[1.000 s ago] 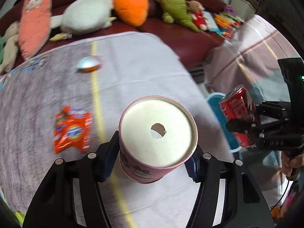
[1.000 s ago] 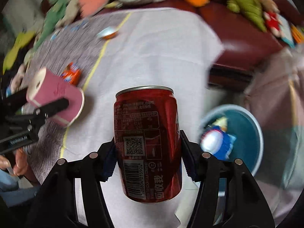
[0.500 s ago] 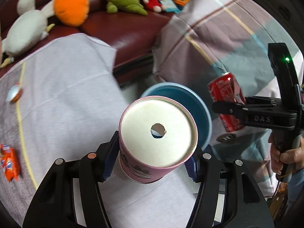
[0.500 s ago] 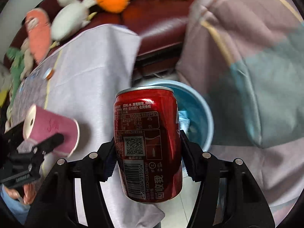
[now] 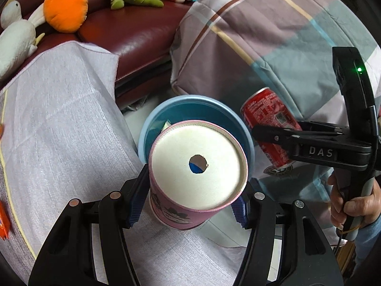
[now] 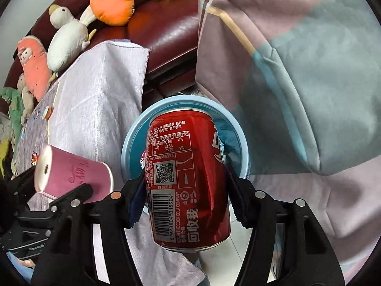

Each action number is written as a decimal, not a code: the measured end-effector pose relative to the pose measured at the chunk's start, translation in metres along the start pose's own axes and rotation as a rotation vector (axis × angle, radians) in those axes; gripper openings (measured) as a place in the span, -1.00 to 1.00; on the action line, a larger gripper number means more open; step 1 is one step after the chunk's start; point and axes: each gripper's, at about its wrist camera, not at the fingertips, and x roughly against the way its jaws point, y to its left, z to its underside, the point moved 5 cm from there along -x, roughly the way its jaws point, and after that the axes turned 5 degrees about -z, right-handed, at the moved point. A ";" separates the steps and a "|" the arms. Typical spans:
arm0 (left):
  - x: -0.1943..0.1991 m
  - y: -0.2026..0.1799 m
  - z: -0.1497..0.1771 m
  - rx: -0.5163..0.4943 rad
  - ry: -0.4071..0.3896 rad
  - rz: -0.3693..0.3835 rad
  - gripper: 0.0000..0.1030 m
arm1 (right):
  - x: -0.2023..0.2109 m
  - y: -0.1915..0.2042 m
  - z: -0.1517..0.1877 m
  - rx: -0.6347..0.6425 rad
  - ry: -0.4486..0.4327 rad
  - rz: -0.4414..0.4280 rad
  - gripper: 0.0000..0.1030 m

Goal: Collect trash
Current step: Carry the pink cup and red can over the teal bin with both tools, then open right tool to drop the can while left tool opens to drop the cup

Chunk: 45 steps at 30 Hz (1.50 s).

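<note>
In my left claw [image 5: 193, 200] I grip a pink paper cup [image 5: 197, 174]; my right claw [image 6: 185, 195] clenches a red can [image 6: 188, 178]. Both have swung off the surface [image 5: 59, 119] to hover over the blue bin [image 5: 147, 128] at twelve o'clock, ready to drop. Its contents are mostly hidden.

Both tools are matte black plastic frames with silver round screws at the joints and ribbed dark-blue pads on the fingers [image 5: 137, 196]. The right tool [image 5: 266, 133] bears white "DAS" lettering and a lit green lamp on its upright part. The bare-skinned right hand [image 5: 347, 200] shows a blue sleeve cuff and a thin cable.
</note>
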 end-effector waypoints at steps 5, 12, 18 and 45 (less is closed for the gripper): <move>-0.004 0.005 -0.001 0.011 -0.002 0.001 0.20 | -0.017 -0.001 -0.008 -0.035 0.021 -0.016 0.28; -0.014 0.013 -0.003 0.039 0.007 0.016 0.20 | -0.023 0.003 -0.014 -0.044 0.032 -0.053 0.50; -0.020 0.010 -0.002 0.038 0.014 0.028 0.20 | -0.022 -0.001 -0.010 -0.049 0.052 -0.020 0.50; -0.031 -0.001 -0.006 0.052 0.018 0.058 0.69 | 0.019 -0.020 0.007 0.031 0.001 0.177 0.50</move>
